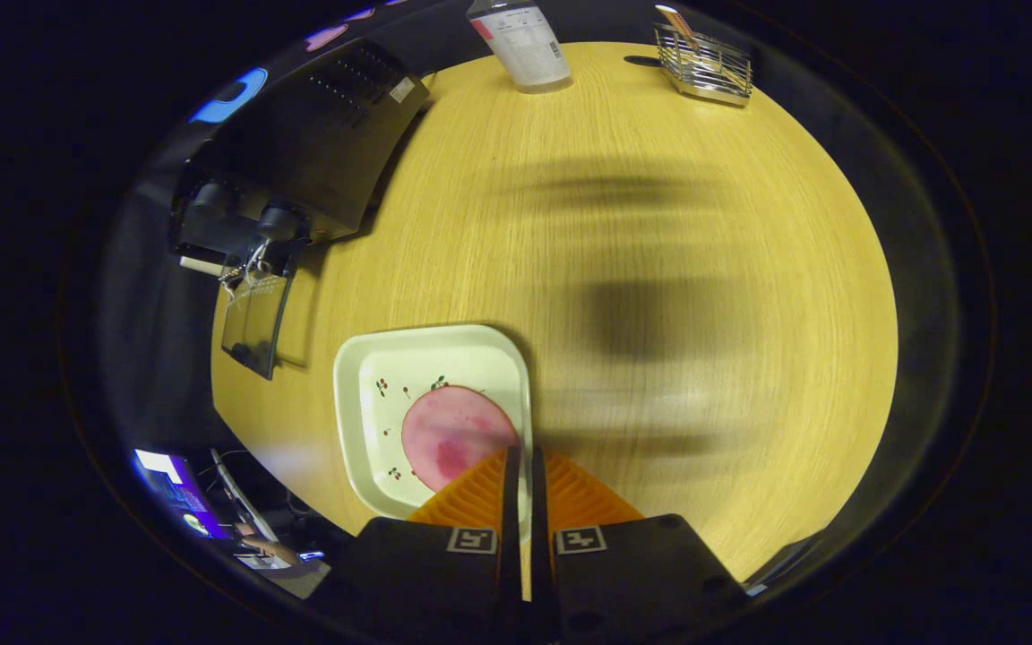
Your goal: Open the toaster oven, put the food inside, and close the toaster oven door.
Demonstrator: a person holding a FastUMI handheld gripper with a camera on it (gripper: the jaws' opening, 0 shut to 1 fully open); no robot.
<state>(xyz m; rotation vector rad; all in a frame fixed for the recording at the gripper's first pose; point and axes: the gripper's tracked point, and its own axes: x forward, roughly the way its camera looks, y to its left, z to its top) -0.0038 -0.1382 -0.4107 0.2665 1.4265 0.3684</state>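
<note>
A white square plate (pixel 382 421) with small cherry prints lies on the yellow wooden table (pixel 659 269). On it rests a round pink slice of food (pixel 453 434). My gripper (pixel 523 452) is shut on the plate's right rim, which runs into the thin slit between the two fingers. The food lies just left of the fingertips. Beyond the plate to the left stands the black toaster oven (pixel 319 134). Its glass door (pixel 252 327) is folded down open, with two knobs (pixel 279 219) beside it.
A labelled white container (pixel 525 45) and a wire basket (pixel 704 67) stand at the table's far edge. A lit screen (pixel 176 497) sits past the table's near left edge. Blurred shadows lie on the bare wood right of the plate.
</note>
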